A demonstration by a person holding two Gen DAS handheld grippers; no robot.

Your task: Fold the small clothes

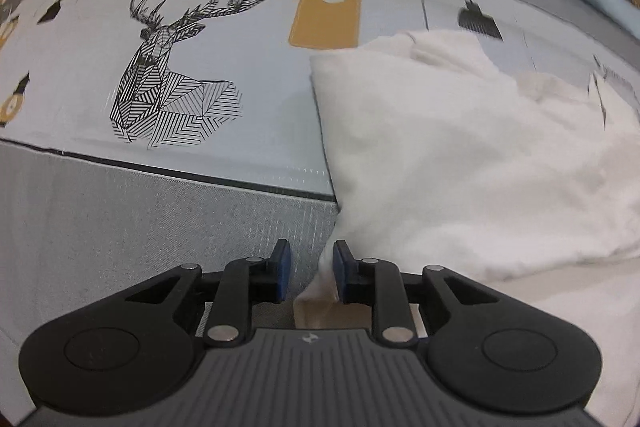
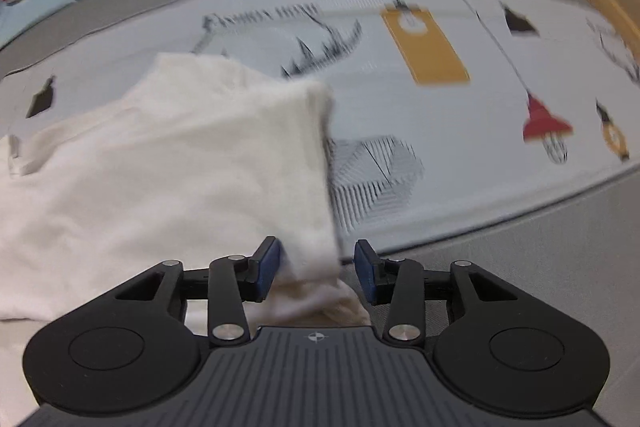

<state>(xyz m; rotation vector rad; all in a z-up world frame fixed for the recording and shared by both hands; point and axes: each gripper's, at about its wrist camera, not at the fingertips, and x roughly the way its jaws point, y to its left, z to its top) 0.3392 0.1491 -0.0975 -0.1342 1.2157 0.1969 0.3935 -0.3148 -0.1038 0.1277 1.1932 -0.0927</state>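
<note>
- The left hand-held gripper [image 1: 308, 269] fills the near edge of its view, jaws apart, a twisted corner of the white garment [image 1: 460, 155] lying in the gap and touching the right pad only; nothing is clamped.
- The right hand-held gripper [image 2: 316, 269] sits equally close in its own view, jaws set wider, a bunched corner of the garment [image 2: 168, 179] between them, against the left pad and clear of the right one.
- The bed cover [image 1: 100, 27], largest of all, is grey-blue, printed with a stag [image 1: 176, 67], a mustard tag [image 1: 326, 15] and lamps; it carries the garment.
- The garment comes next: it lies rumpled, spreading forward and to the right of the left gripper, forward and to the left of the right one, so it spans the space between the two.
- Its near hem seems to run gripper to gripper, so both hands look equally near; its long axis cannot be told.
- The right view is blurred, so the fold edge there is uncertain.
- Likely next: closing on both corners at once.
</note>
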